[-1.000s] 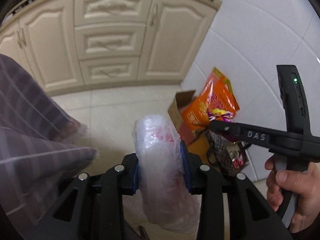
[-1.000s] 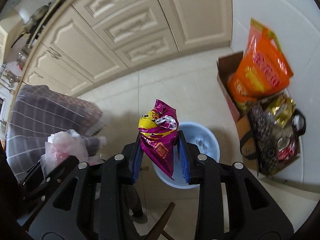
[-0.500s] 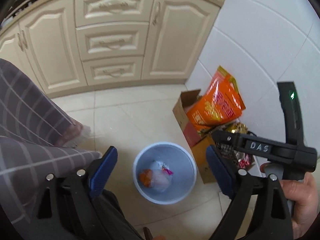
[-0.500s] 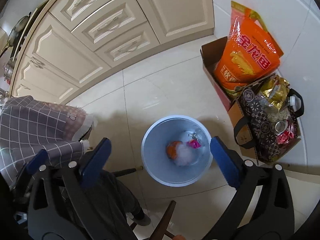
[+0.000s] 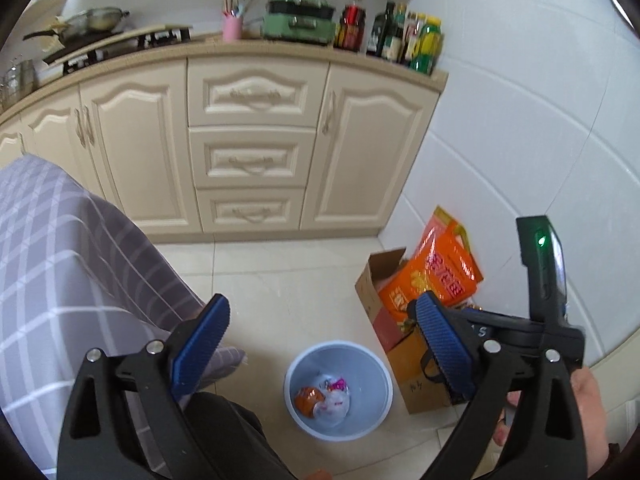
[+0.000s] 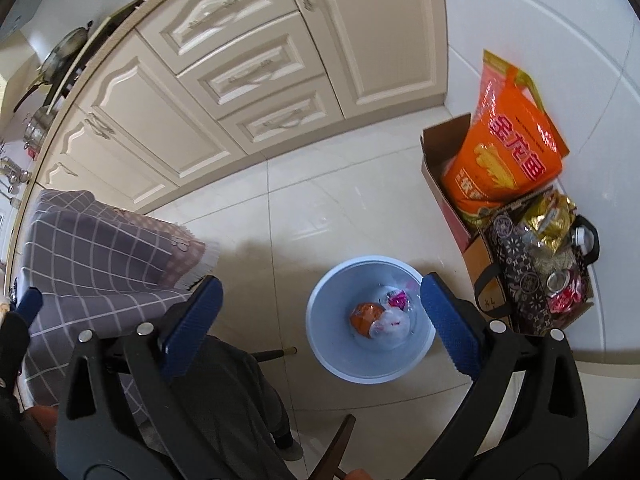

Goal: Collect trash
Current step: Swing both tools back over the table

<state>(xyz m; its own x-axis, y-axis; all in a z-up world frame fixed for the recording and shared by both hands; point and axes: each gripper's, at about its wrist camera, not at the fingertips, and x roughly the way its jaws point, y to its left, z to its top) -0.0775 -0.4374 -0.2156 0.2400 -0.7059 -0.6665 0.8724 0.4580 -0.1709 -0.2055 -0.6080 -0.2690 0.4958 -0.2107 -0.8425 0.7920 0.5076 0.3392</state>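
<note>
A pale blue bin point(image 5: 372, 368) stands on the tiled floor below both grippers. An orange wrapper point(image 5: 306, 398), a clear plastic bag point(image 5: 336, 402) and a purple snack wrapper point(image 5: 339, 384) lie inside it. My left gripper point(image 5: 320, 304) hovers above the bin, its jaws opening with nothing between them. The right wrist view looks down on the same bin point(image 6: 332, 300) holding the orange wrapper point(image 6: 364, 316), the plastic bag point(image 6: 394, 326) and the purple wrapper point(image 6: 398, 300). My right gripper point(image 6: 320, 280) is open and empty above it.
Cream cabinets point(image 5: 252, 160) run along the back. A cardboard box point(image 6: 440, 148) with an orange bag point(image 6: 508, 152) and a dark patterned bag point(image 6: 520, 280) stand by the white wall on the right. A grey checked cloth point(image 6: 100, 248) hangs on the left. A hand point(image 5: 588, 400) holds the right gripper's handle.
Both grippers let go: the plastic bag and the purple wrapper dropped into the bin. Both sets of jaws spread wide, and both grippers rose, the left one tilting up toward the countertop.
</note>
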